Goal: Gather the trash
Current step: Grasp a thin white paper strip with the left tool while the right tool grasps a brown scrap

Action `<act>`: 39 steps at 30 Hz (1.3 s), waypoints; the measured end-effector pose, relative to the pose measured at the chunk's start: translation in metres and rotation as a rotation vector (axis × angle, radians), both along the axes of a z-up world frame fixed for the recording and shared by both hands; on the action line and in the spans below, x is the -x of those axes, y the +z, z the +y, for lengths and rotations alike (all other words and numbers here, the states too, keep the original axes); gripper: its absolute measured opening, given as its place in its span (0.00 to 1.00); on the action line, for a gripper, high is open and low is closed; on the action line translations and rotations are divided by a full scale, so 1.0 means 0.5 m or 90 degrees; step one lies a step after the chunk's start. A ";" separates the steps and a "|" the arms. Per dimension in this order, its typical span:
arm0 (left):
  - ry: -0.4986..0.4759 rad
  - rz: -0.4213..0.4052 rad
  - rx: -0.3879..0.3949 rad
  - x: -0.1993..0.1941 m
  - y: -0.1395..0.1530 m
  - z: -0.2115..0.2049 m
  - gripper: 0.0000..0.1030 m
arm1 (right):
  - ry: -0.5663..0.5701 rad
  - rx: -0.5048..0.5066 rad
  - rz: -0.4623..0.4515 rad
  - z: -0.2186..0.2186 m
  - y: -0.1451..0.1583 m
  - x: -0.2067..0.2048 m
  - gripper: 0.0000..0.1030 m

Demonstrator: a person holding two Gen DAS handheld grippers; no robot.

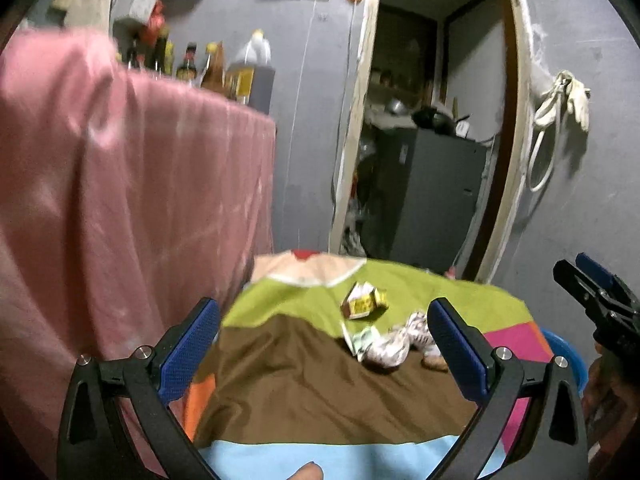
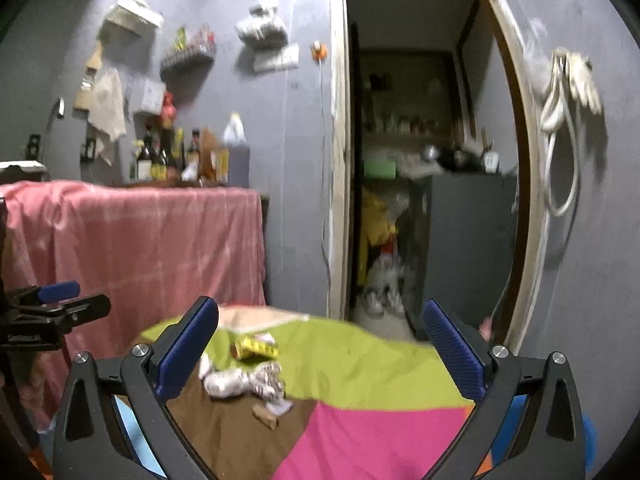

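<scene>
**Ana:** Left wrist view gives us the big pink cloth (image 1: 132, 184) draped over a counter on the left, bottles (image 1: 216, 68) lined along its top against the grey wall (image 1: 308, 120).

**Ben:** And lower down, the patchwork cover (image 1: 304, 376) in green, brown, pink and pale blue. Whether that is a bed or a counter under it, I cannot tell.

**Ana:** Left claw (image 1: 324, 344) hangs above the brown patch, jaws wide apart, nothing between them.

**Ben:** Right claw (image 2: 320, 356), same story from the right wrist view: spread wide, empty, above the green and pink patches. In the left view it shows at the far right edge.

**Ana:** Now the trash. Crumpled white wrappers (image 1: 394, 340) sit where green meets brown, near the left claw's right finger.

**Ben:** Just behind them on the green, a yellow carton (image 1: 364, 300), crushed and tilted.

**Ana:** Smallest of all, a brown scrap (image 2: 265, 416) on the brown patch, just in front of the wrappers.
</scene>
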State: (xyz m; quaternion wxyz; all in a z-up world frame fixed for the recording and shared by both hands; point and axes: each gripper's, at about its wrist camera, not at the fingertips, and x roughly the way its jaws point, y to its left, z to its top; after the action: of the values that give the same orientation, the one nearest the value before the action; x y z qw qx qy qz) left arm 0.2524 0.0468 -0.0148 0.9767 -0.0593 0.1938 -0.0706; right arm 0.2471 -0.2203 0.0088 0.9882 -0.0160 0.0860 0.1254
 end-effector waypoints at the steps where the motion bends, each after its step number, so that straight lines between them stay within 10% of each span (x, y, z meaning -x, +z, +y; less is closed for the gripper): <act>1: -0.001 0.012 0.002 -0.010 -0.009 0.001 0.98 | 0.001 0.000 0.014 -0.001 -0.009 -0.010 1.00; 6: -0.004 0.075 -0.003 -0.055 -0.044 -0.001 0.97 | 0.016 0.006 0.077 -0.001 -0.045 -0.047 0.89; 10: -0.033 0.139 -0.010 -0.094 -0.068 -0.004 0.67 | 0.048 0.028 0.129 0.012 -0.074 -0.072 0.76; 17: -0.057 0.183 -0.024 -0.125 -0.091 -0.020 0.59 | 0.099 0.063 0.226 0.035 -0.127 -0.107 0.52; 39: -0.072 0.303 0.032 -0.238 -0.143 -0.054 0.04 | 0.214 0.110 0.400 0.092 -0.196 -0.170 0.19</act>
State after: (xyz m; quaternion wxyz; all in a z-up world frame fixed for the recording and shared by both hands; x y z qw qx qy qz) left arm 0.3715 0.0197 -0.0864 0.8964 -0.0873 0.4194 -0.1142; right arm 0.3322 -0.1744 -0.0892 0.8743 -0.0740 0.3915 0.2773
